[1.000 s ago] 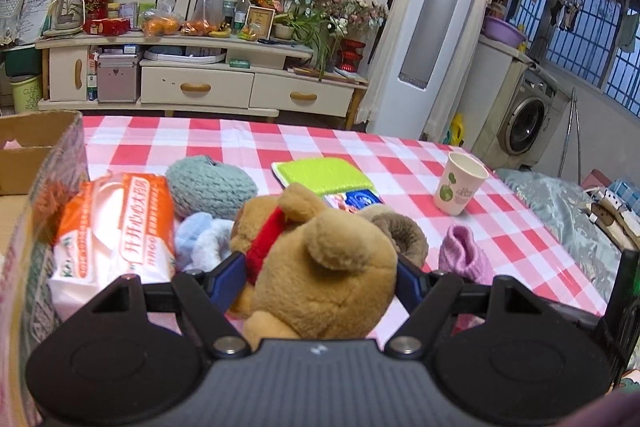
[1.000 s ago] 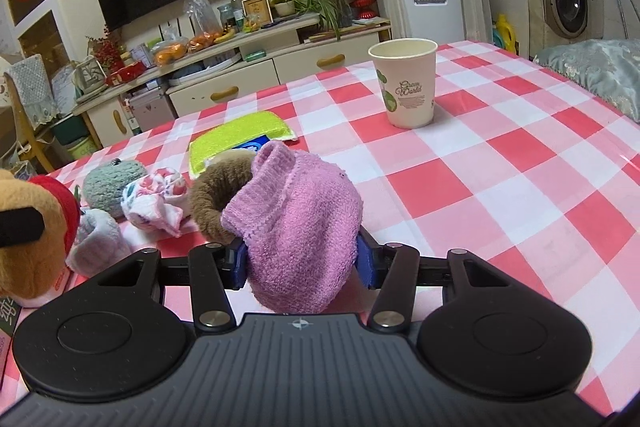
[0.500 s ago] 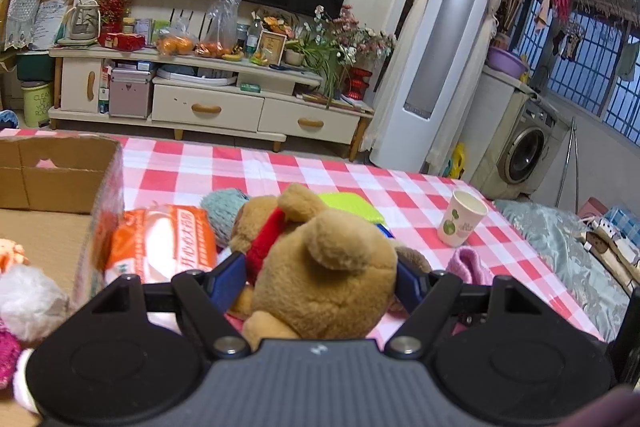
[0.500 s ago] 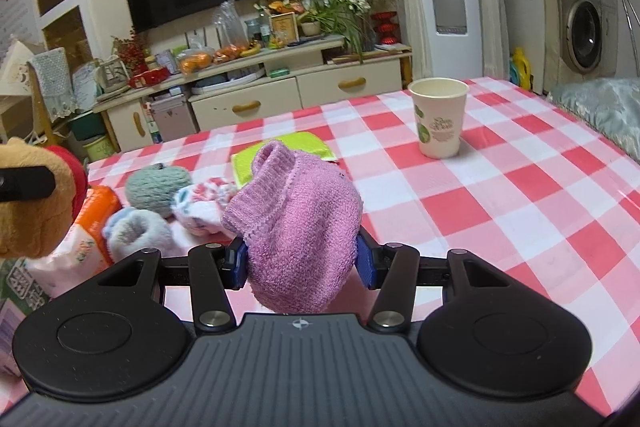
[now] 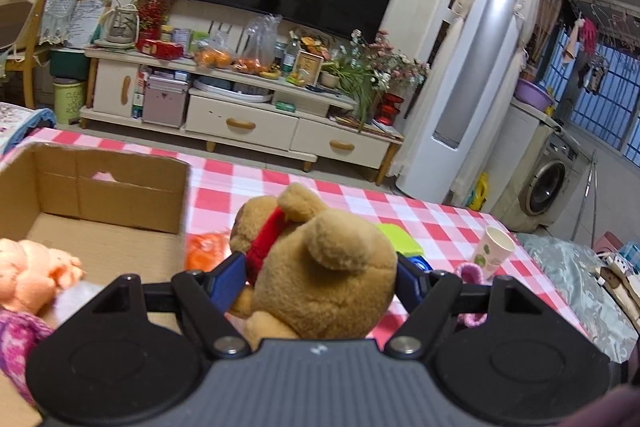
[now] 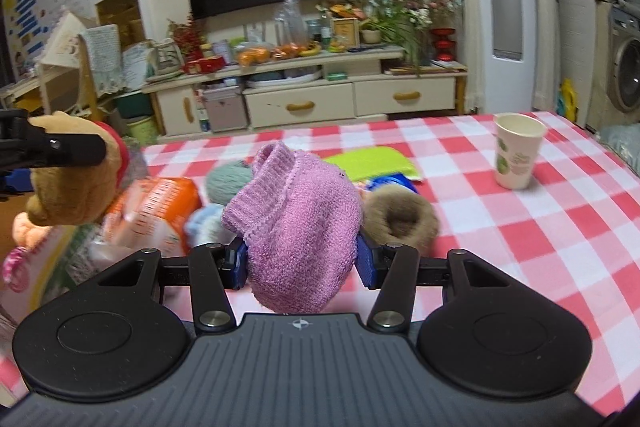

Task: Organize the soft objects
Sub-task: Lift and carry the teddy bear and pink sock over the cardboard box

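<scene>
My left gripper [image 5: 320,277] is shut on a tan teddy bear with a red scarf [image 5: 324,263], held above the table beside an open cardboard box [image 5: 116,187]. An orange plush [image 5: 32,271] and a pink knit item [image 5: 16,339] lie in the box. My right gripper [image 6: 301,261] is shut on a purple knit sock [image 6: 296,223], lifted over the checked tablecloth [image 6: 520,227]. The bear [image 6: 72,179] and the left gripper's finger show at the left of the right wrist view. On the table lie a grey-green knit ball [image 6: 226,181], a light blue sock [image 6: 204,223] and a brown fuzzy ring [image 6: 400,219].
An orange tissue pack [image 6: 156,215] lies near the box. A paper cup [image 6: 516,151] stands at the right of the table, a lime green pad [image 6: 372,161] behind the socks. A TV cabinet [image 5: 240,111] and a washing machine [image 5: 548,187] stand beyond the table.
Both grippers have risen with their loads. The left one carried the bear leftward, so the cardboard box and the plush items inside it came into view. The right view has rolled slightly.
</scene>
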Motion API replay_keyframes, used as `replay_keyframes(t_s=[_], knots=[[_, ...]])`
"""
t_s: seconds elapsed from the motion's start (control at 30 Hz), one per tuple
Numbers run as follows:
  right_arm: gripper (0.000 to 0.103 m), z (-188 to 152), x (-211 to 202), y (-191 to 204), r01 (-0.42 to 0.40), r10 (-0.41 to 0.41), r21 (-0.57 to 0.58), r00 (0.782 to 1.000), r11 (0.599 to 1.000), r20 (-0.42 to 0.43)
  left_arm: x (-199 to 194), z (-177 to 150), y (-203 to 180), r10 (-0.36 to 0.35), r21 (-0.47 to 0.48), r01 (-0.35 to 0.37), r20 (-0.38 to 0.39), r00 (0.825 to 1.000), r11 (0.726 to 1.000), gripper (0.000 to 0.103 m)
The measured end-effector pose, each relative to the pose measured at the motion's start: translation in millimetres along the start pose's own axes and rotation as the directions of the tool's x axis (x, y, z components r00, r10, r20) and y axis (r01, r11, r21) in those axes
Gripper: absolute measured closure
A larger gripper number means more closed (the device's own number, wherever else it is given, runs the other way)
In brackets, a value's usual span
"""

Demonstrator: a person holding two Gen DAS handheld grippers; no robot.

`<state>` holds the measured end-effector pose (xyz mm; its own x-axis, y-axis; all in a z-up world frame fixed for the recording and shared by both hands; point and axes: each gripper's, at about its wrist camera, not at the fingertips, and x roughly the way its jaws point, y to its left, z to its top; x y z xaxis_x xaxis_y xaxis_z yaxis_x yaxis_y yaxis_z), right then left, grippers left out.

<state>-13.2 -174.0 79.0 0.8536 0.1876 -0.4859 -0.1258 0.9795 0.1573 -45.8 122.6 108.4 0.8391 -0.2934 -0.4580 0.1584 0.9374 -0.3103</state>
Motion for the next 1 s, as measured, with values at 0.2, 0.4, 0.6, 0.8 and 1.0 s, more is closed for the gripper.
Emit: replay_keyframes(t_s=[0.2,0.4,0.6,0.8,1.0], knots=[[0.040,12,7,20,-0.076,0.076,-0.046,0.997,0.996,0.004,-10,7,18,0.032,-0.010,-0.032,0.023,0.999,0.999,0.027],[0.040,21,14,41,-0.166,0.166,-0.085,0.986,0.983,0.002,-22,14,39,0.083,-0.017,-0.082,0.056,0.995,0.996,0.027],[0.040,34,29,63,-0.262,0.264,-0.113,0.965,0.958,-0.004,-33,24,64,0.147,-0.053,-0.143,0.094,0.985,0.988,0.027],[0.040,36,32,79,-0.348,0.349,-0.166,0.937,0.923,-0.025,-38,34,89,0.225,-0.116,-0.213,0.109,0.968,0.970,0.027],[0.040,36,42,93,-0.414,0.409,-0.212,0.910,0.885,-0.068,-42,40,120,0.305,-0.192,-0.282,0.100,0.947,0.940,0.027]])
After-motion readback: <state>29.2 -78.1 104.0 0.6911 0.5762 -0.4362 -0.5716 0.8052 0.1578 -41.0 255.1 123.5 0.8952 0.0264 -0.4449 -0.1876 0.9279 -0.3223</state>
